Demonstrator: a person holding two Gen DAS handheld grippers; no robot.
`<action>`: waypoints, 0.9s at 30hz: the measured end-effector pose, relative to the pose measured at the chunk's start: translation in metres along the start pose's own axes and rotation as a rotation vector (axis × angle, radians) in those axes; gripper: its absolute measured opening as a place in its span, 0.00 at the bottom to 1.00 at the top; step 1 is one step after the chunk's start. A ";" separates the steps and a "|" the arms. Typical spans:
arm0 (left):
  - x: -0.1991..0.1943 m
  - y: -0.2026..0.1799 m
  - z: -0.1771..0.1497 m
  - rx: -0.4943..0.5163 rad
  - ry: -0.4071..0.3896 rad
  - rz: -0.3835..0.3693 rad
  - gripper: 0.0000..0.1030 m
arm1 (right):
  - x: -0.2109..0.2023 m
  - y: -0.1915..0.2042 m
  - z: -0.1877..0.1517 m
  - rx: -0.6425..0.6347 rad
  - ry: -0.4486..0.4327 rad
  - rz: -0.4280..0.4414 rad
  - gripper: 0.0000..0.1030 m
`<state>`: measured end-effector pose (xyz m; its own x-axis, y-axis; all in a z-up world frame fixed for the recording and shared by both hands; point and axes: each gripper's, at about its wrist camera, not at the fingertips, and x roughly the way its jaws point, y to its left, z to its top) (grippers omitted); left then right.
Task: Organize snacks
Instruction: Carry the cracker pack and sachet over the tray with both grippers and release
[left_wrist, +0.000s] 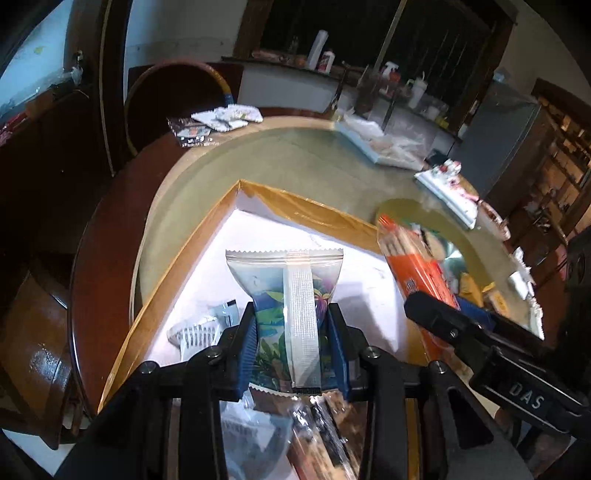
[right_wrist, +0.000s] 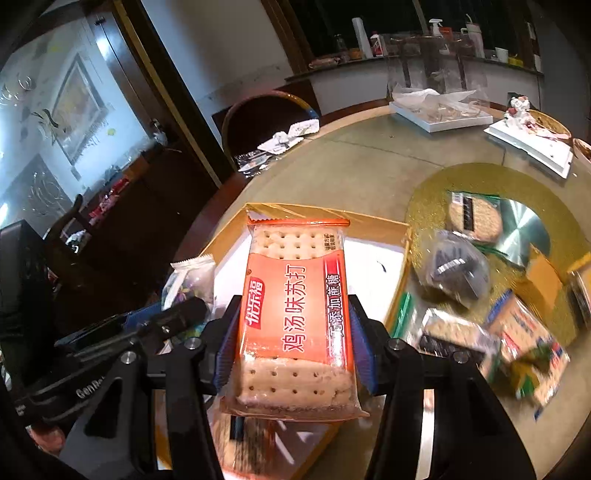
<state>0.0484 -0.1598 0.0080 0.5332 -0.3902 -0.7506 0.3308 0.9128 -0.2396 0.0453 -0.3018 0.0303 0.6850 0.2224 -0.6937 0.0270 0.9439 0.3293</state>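
My left gripper (left_wrist: 291, 332) is shut on a colourful snack packet (left_wrist: 284, 295) with a white seam, held over the white-floored cardboard box (left_wrist: 192, 240). My right gripper (right_wrist: 291, 339) is shut on an orange cracker pack (right_wrist: 295, 314), held above the same box (right_wrist: 376, 251). In the left wrist view the cracker pack (left_wrist: 413, 266) and the right gripper (left_wrist: 443, 317) show at the right. In the right wrist view the left gripper (right_wrist: 173, 314) and its packet (right_wrist: 192, 280) show at the left. A small white packet (left_wrist: 199, 328) lies in the box.
More snack packs (right_wrist: 458, 273) lie on a gold mat (right_wrist: 554, 206) to the right of the box. White trays (right_wrist: 439, 114) stand at the far side of the round table (left_wrist: 295, 155). A chair (left_wrist: 170, 96) with packets on it stands beyond the table.
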 end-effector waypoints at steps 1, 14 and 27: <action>0.005 0.000 0.001 0.005 0.017 -0.004 0.34 | 0.006 -0.002 0.002 -0.002 0.010 -0.009 0.54; 0.045 0.011 0.008 0.054 0.170 0.092 0.35 | 0.073 -0.012 0.013 0.024 0.138 -0.092 0.54; 0.005 0.019 0.009 -0.041 0.062 0.068 0.71 | -0.007 -0.027 -0.001 0.093 0.020 0.043 0.65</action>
<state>0.0645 -0.1458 0.0054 0.5040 -0.3202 -0.8022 0.2628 0.9415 -0.2108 0.0385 -0.3286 0.0256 0.6724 0.2675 -0.6901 0.0661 0.9070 0.4160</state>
